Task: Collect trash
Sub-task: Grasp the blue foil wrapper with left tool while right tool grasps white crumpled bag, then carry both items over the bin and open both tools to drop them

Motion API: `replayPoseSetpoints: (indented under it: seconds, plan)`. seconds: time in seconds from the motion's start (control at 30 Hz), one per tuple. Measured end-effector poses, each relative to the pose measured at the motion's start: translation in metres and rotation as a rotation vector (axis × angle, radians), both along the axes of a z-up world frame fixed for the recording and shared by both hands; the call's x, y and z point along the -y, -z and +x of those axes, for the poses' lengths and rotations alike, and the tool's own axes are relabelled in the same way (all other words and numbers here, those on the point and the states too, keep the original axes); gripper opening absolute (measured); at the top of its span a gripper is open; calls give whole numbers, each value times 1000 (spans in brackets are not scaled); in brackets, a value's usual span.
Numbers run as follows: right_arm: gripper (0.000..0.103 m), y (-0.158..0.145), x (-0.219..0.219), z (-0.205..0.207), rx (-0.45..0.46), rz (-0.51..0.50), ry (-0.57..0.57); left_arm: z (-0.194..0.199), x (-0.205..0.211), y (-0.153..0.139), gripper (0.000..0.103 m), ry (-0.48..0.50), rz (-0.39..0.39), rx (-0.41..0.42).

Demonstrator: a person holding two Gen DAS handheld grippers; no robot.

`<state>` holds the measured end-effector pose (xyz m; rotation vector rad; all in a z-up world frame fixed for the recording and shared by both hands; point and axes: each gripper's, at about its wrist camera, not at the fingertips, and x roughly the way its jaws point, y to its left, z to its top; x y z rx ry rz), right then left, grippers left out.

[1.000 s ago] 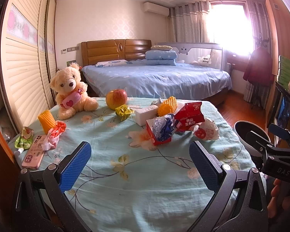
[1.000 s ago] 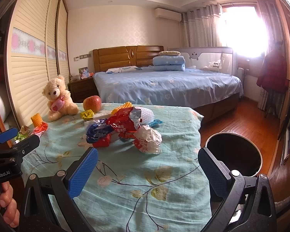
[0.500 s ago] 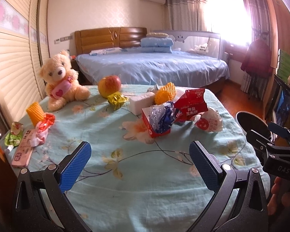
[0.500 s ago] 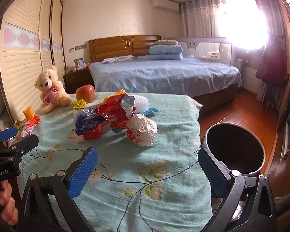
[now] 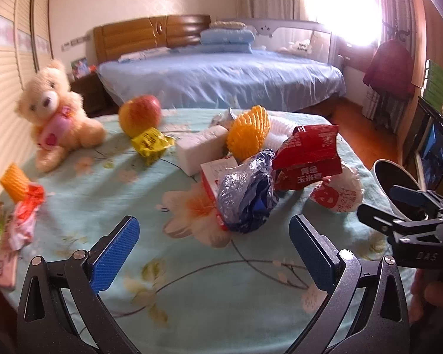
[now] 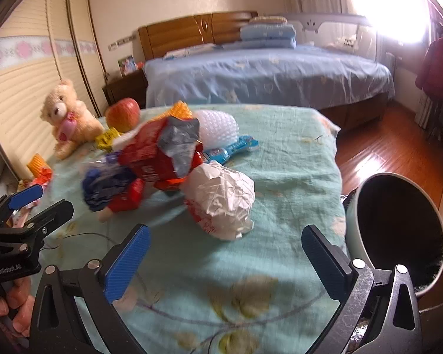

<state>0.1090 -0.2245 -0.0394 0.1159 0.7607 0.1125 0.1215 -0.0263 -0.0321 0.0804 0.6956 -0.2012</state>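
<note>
A pile of trash lies mid-table: a crumpled blue and silver wrapper (image 5: 246,197), a red snack bag (image 5: 308,156), a white crumpled bag (image 6: 221,200), an orange foam net (image 5: 248,131) and a yellow wrapper (image 5: 150,144). My left gripper (image 5: 212,250) is open and empty, just short of the blue wrapper. My right gripper (image 6: 226,262) is open and empty, just short of the white bag. A round bin (image 6: 398,224) stands off the table's right edge; it also shows in the left wrist view (image 5: 392,185).
A teddy bear (image 5: 56,112), an apple (image 5: 140,113), a white box (image 5: 199,147) and a pink phone (image 5: 4,265) with more wrappers (image 5: 23,215) lie on the teal tablecloth (image 5: 192,295). A blue bed (image 6: 265,73) stands behind. Wood floor is to the right.
Both grippers have moved forward over the table toward the trash pile, which now looks larger and closer. Both stayed open.
</note>
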Motion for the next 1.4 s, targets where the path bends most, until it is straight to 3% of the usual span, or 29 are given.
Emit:
replayPoseSetpoints:
  seconds: [0.17,0.2,0.27,0.33,0.43,0.8,1.07,1.4]
  plan:
    - [83,12,2,21,-68,7,-13,18,11,9,101,35,-11,-28]
    - [79,15,3,25,-81,1,-12,21,12,10,94,41,-9,-33]
    - [60,19,4,29,-102,1,-13,25,17,15,76,63,-13,-61]
    - [41,22,4,30,-118,-4,-13,26,19,19,40,81,-21,-84]
    - [32,22,7,22,-120,9,-10,18,16,20,33,80,-46,-92]
    - [29,6,41,-20,-85,25,64,-34,-1,-3,31,71,-131,-26]
    - [29,2,63,-45,-70,35,117,-52,41,-19,31,185,-121,-1]
    - [29,-6,107,-73,-51,44,216,-56,105,-13,31,316,-100,-32]
